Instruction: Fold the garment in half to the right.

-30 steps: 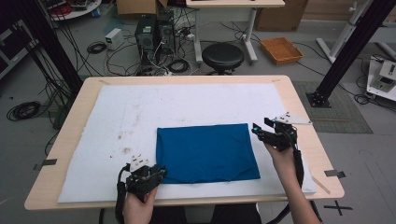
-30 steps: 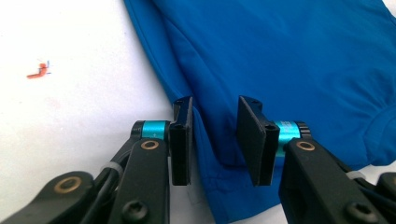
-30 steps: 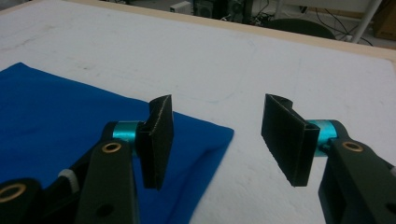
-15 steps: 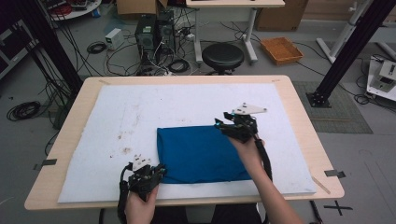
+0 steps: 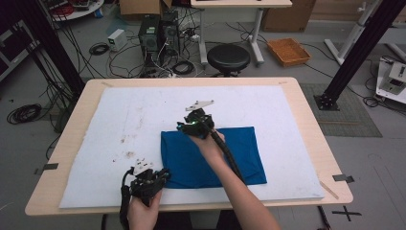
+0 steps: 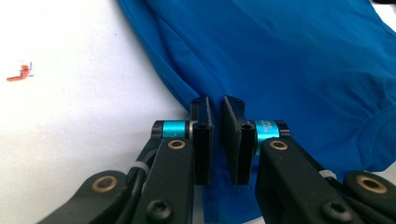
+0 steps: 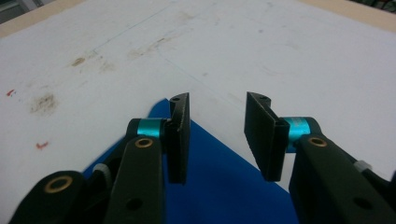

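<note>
Two grippers work on one blue cloth (image 5: 210,153), which lies flat on the white mat (image 5: 119,124) on the counter (image 5: 306,105).

Nearest the person, the left gripper (image 5: 160,176) sits at the cloth's near left corner, where it was a second ago. Its jaws are almost closed, with blue cloth pinched between them.

Farther off, the right gripper (image 5: 184,125) has moved. A second ago it was at the far right corner. Now it is over the far left corner, and its jaws are wide with nothing in them. I think it will grab that corner next, maybe to fold the cloth.

The left gripper view shows the pinch (image 6: 215,135) up close. The right gripper view shows the cloth's pointed corner (image 7: 161,103) under the open jaws (image 7: 217,135). The high view shows the whole cloth and both arms.
</note>
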`<action>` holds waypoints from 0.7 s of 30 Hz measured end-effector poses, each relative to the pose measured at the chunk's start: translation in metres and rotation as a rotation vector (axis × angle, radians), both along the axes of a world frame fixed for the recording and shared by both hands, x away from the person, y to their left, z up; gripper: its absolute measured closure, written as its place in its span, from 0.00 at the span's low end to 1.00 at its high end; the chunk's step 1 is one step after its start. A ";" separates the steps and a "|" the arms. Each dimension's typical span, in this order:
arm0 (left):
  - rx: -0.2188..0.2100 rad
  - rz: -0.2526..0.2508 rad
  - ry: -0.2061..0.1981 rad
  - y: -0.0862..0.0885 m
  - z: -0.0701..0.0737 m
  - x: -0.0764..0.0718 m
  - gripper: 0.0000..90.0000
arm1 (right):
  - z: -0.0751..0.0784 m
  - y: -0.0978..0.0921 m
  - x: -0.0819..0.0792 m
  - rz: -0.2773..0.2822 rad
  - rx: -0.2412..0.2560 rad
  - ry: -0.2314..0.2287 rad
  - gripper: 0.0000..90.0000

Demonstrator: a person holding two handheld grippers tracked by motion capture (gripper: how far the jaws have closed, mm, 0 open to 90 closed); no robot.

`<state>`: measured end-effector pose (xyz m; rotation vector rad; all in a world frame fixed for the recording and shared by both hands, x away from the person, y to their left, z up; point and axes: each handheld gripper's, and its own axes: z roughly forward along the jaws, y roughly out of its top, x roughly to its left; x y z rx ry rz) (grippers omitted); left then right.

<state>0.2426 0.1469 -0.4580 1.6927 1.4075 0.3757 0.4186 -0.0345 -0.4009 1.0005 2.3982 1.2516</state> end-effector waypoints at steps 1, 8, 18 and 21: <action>0.002 -0.001 -0.002 0.000 0.000 0.000 0.91 | -0.004 0.011 0.004 0.007 -0.008 0.013 0.70; -0.010 -0.005 -0.001 0.001 -0.001 0.000 0.91 | -0.025 0.064 0.016 0.051 -0.097 0.066 0.74; -0.015 -0.006 0.000 0.002 -0.001 0.000 0.91 | -0.036 0.086 0.024 0.063 -0.201 0.086 0.83; -0.011 -0.006 -0.001 0.001 -0.001 0.000 0.91 | -0.038 0.088 0.023 0.079 -0.208 0.075 0.88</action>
